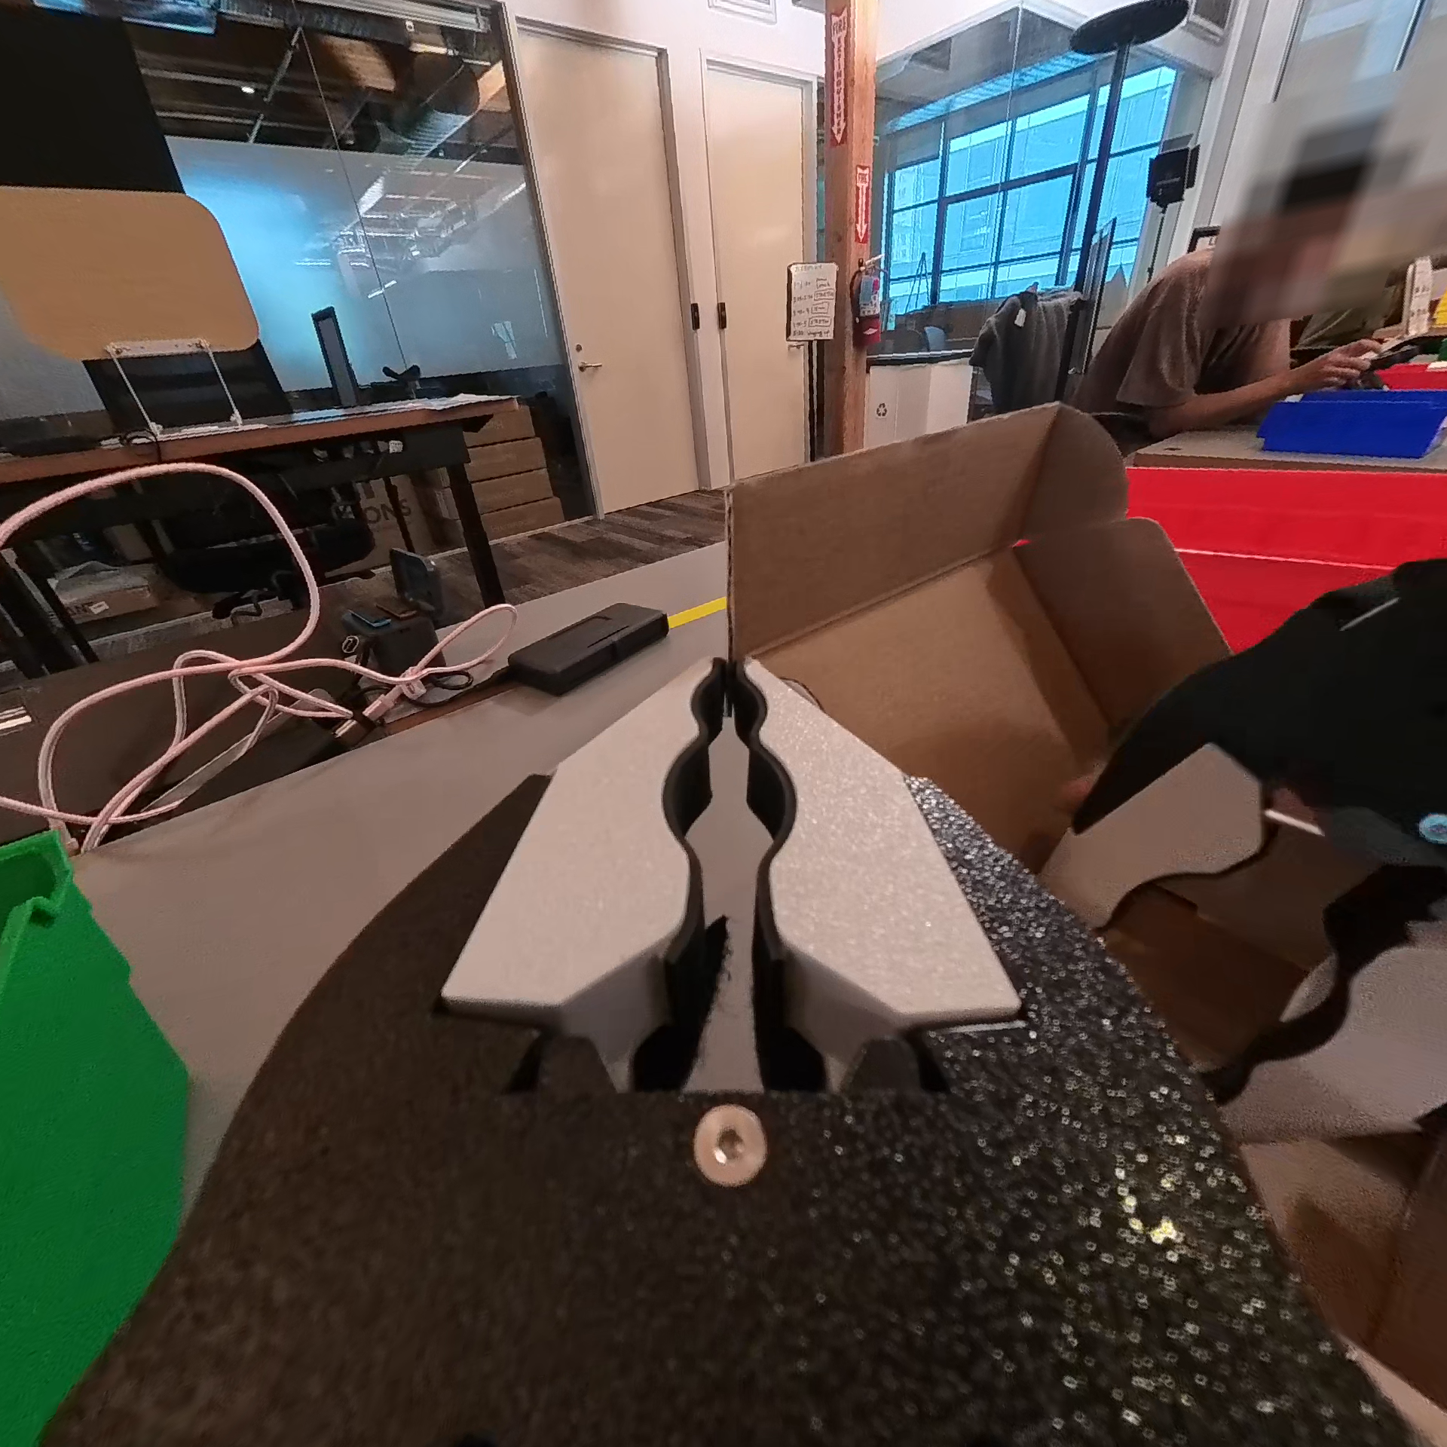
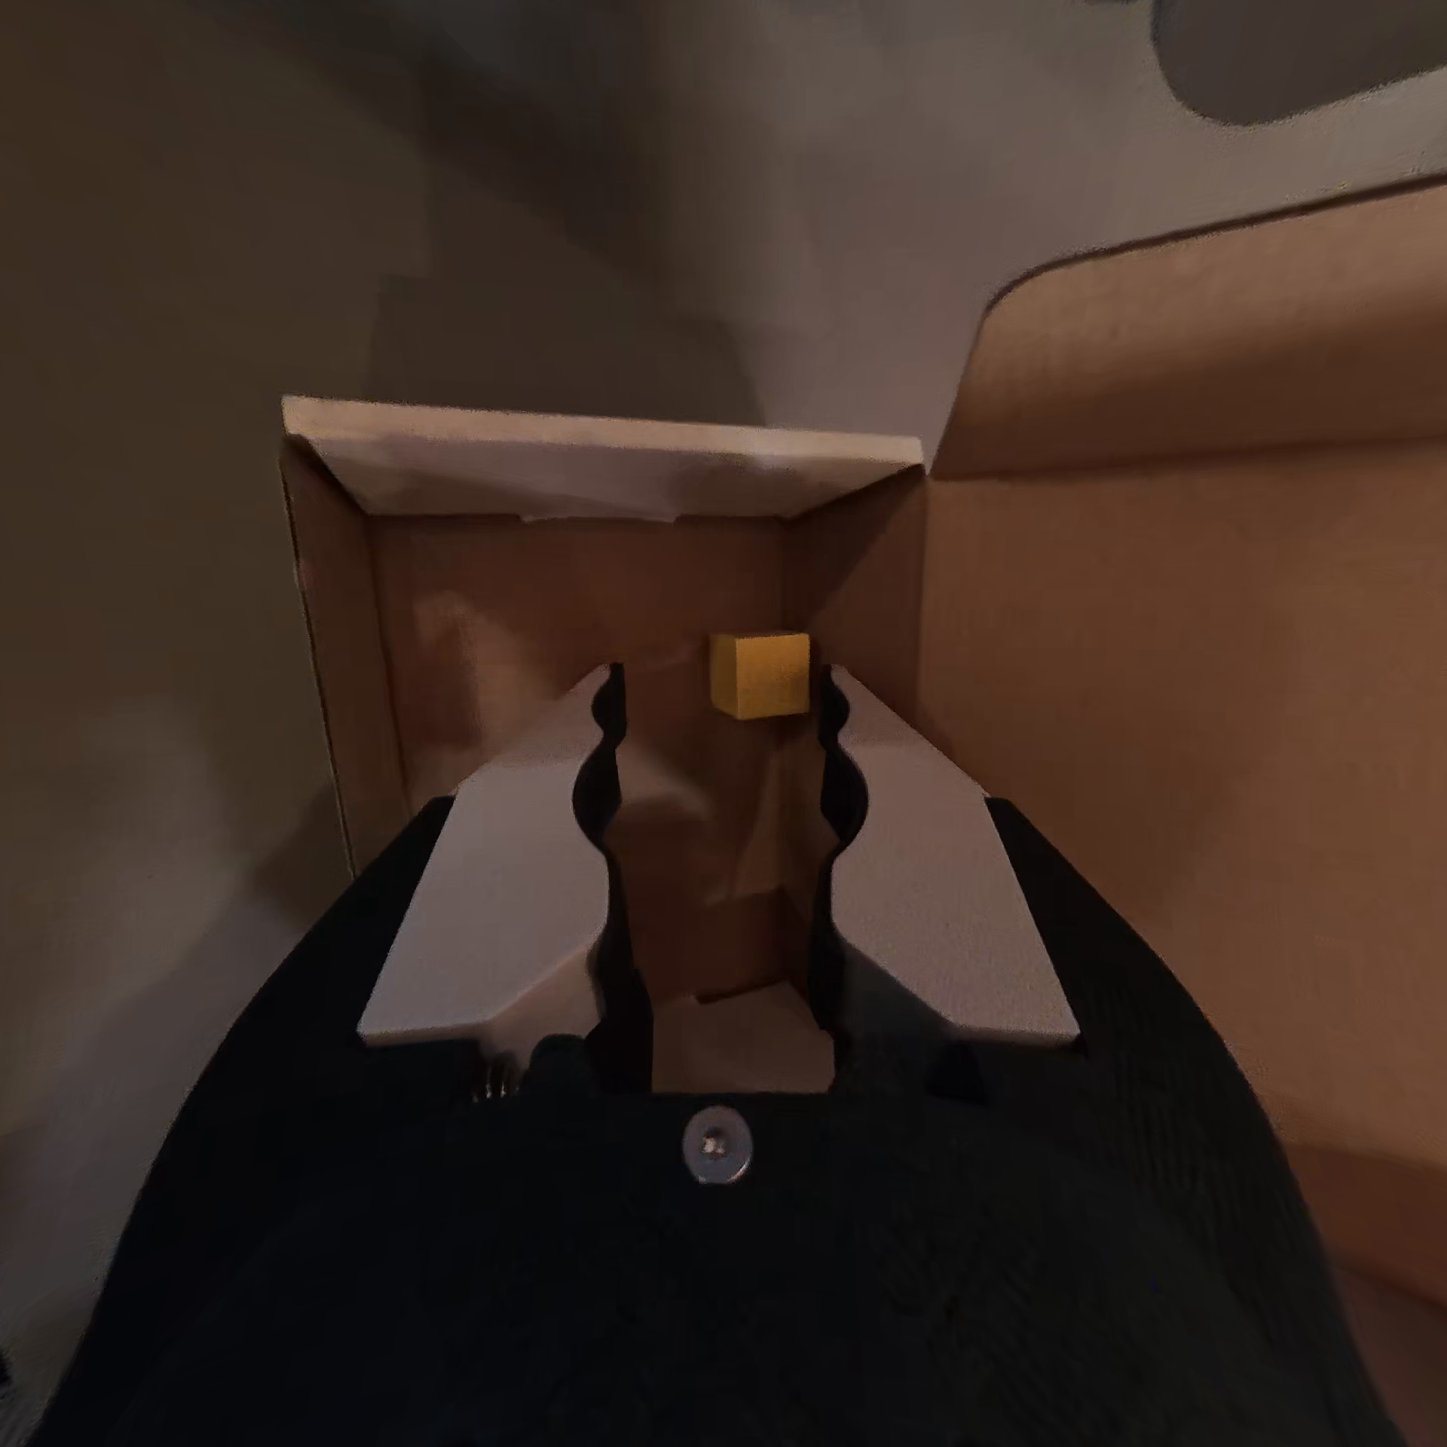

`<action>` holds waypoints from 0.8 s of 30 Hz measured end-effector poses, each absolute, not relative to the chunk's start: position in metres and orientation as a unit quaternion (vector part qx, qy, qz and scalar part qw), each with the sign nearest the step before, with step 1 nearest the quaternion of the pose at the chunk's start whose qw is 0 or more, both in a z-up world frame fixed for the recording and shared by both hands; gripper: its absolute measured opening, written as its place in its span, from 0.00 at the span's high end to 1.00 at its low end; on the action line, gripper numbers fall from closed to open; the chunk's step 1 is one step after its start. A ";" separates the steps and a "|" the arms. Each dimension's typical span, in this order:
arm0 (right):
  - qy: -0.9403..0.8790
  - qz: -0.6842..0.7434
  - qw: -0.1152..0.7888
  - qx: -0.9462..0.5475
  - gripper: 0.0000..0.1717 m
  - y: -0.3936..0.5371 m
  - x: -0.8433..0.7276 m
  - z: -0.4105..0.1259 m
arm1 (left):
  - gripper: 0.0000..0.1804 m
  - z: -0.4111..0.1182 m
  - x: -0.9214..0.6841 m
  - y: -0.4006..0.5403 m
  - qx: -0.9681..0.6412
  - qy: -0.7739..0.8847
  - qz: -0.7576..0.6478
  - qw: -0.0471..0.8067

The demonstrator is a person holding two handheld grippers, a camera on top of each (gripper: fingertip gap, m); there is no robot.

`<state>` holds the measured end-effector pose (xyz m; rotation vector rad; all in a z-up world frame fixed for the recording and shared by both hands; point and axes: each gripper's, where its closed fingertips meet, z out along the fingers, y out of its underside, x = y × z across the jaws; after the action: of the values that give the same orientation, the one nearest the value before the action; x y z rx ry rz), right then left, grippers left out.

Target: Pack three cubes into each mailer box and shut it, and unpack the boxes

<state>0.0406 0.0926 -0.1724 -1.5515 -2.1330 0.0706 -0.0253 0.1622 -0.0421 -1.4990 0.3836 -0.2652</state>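
Observation:
A brown mailer box point(image 1: 900, 548) stands open on the grey table, with its lid raised. My left gripper point(image 1: 730, 689) is shut on the thin left edge of the raised cardboard lid and holds it upright. My right gripper point(image 2: 722, 675) is open and reaches down into the box point(image 2: 595, 564). One yellow cube point(image 2: 761, 675) lies on the box floor beyond the fingertips, close to the right finger point(image 2: 834, 705), and the pads do not touch it. The right gripper also shows in the left wrist view point(image 1: 1174, 783), dipping into the box from the right.
A green bin point(image 1: 63, 1096) stands at the near left. A red bin point(image 1: 1292, 548) and a blue bin point(image 1: 1354, 423) are behind the box on the right. A pink cable point(image 1: 235, 673) and a black power pack point(image 1: 587, 646) lie at the left. A person point(image 1: 1174, 352) leans over the far table.

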 end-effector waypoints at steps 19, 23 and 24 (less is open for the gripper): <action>-0.809 0.090 0.174 -0.555 0.87 0.072 0.042 -0.178 | 1.00 -0.042 -0.027 0.162 -0.674 0.172 -0.116 0.709; -0.808 0.069 0.196 -0.551 0.88 0.072 0.048 -0.163 | 1.00 -0.042 -0.027 0.163 -0.675 0.171 -0.116 0.709; -0.803 0.065 0.209 -0.554 0.88 0.072 0.052 -0.154 | 1.00 -0.042 -0.027 0.163 -0.675 0.171 -0.116 0.709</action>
<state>0.0525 0.0719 -0.1538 -1.5405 -2.2348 0.1812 -0.0273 0.1626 -0.0423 -1.4980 0.3788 -0.2572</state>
